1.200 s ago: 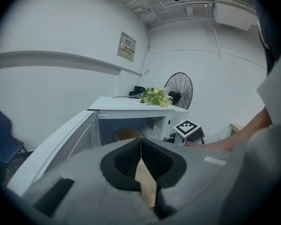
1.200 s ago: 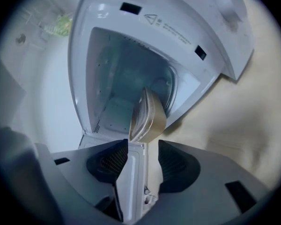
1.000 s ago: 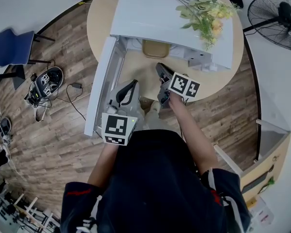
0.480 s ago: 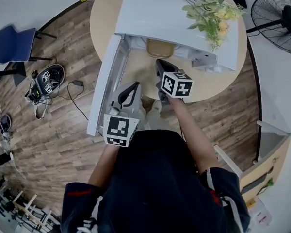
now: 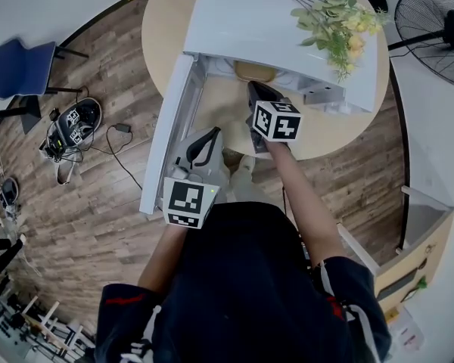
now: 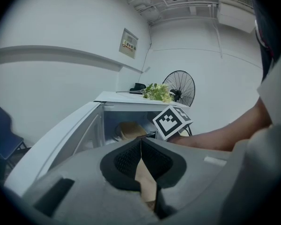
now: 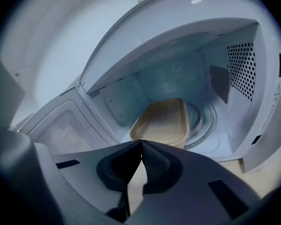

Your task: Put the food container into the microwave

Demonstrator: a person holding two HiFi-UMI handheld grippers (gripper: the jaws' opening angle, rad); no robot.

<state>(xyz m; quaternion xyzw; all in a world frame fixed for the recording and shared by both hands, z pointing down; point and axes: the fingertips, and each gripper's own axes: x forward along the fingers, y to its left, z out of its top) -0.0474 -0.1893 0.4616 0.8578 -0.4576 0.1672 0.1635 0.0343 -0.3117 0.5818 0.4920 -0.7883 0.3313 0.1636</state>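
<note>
Head view: the microwave (image 5: 287, 29) stands on a round table (image 5: 340, 131) with its door (image 5: 166, 134) swung open, out to the left of the left gripper (image 5: 214, 131). The right gripper (image 5: 251, 88) sits at the mouth of the cavity, and the container (image 5: 253, 71) shows as a tan edge just beyond its tips. The left gripper hangs back near the body. Flowers (image 5: 340, 29) lie on the microwave's top.

Left gripper view: its fingers (image 6: 129, 161) are pressed together on nothing. Ahead and to the right, the right gripper's cube (image 6: 172, 122) stands before the opening, and the container is a dim shape behind it.

Right gripper view: its fingers (image 7: 157, 163) are also closed and empty. Only here is the cavity plain. The container lies flat just beyond the tips, set towards the left, and reaches onto the turntable (image 7: 203, 121).

So the placing looks done. I judge the next move to be drawing the right gripper clear and then shutting the door, which calls for a push on the door's outer face. The left gripper is the nearer one for that
</note>
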